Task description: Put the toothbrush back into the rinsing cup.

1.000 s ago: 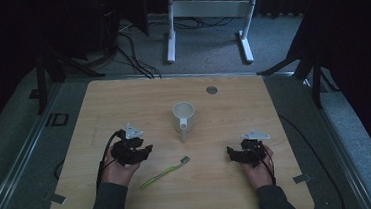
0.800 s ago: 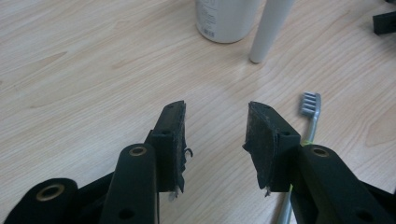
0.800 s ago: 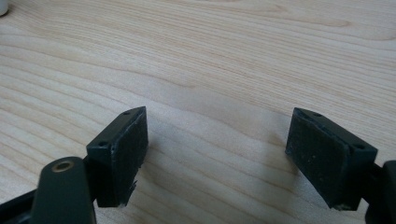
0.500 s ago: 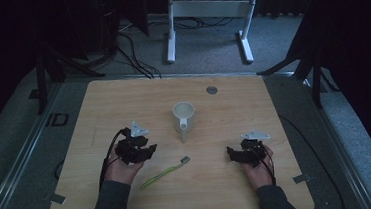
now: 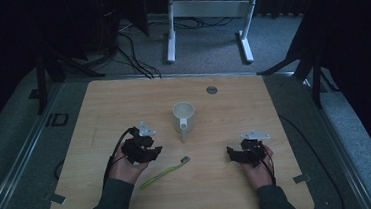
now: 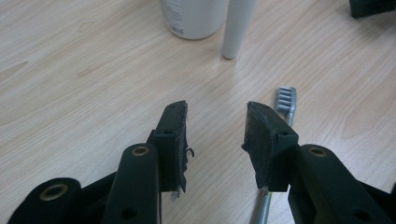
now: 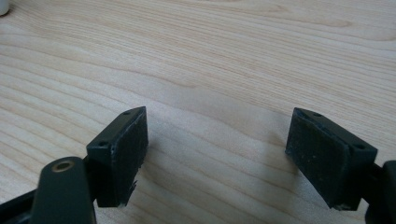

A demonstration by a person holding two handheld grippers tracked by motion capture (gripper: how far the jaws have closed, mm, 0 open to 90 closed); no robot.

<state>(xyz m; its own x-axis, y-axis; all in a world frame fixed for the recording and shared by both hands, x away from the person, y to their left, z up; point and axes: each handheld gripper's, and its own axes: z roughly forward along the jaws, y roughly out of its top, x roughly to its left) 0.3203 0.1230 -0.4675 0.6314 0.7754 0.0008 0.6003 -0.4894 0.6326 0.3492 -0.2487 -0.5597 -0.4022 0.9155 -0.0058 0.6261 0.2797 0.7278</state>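
The job has hardly begun: the toothbrush (image 5: 165, 173) lies on the tabletop (image 5: 93, 106) at five o'clock from the cup (image 5: 183, 113), with the left tongs (image 6: 215, 135) half open right beside it and the right tongs (image 7: 217, 156) wide open, both empty.

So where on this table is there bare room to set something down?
Bare wood lies along the table's far edge behind the mug, and between mug and right tongs. Crowded: the near-left, where the left tongs hang by the toothbrush.
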